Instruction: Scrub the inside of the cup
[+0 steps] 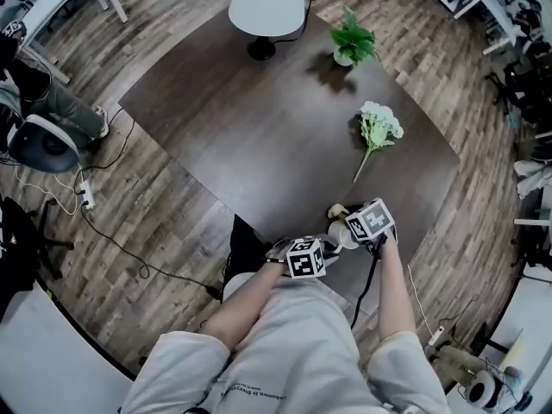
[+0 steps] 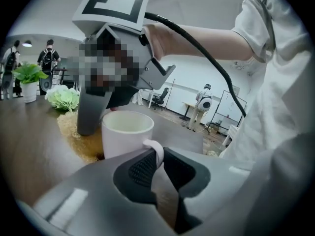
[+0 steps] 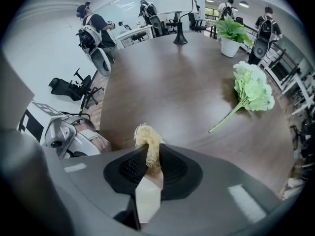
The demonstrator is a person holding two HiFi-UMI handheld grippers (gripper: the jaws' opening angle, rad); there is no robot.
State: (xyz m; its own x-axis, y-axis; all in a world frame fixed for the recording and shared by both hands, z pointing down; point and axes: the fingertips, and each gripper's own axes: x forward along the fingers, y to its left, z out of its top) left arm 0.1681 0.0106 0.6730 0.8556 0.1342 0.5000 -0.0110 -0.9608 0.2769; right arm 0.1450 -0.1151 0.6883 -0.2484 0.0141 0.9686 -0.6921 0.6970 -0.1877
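A white cup (image 2: 127, 133) stands near the table's front corner, and its handle (image 2: 156, 150) is pinched in my left gripper (image 2: 158, 163), which is shut on it. My right gripper (image 3: 149, 163) is shut on a straw-coloured loofah scrubber (image 3: 146, 140). In the left gripper view the right gripper (image 2: 93, 114) hangs over the cup's far left rim, and the loofah (image 2: 74, 134) lies outside the cup against its left side. The cup's inside looks empty. In the head view both grippers (image 1: 304, 257) (image 1: 371, 221) crowd round the cup (image 1: 341, 235). The right gripper view does not show the cup.
A bunch of white-green flowers (image 1: 379, 128) lies on the dark table (image 1: 259, 136) beyond the cup. Farther back are a potted plant (image 1: 352, 43) and a white round stand (image 1: 267, 7). The table's edge runs close beside the cup. People stand in the background.
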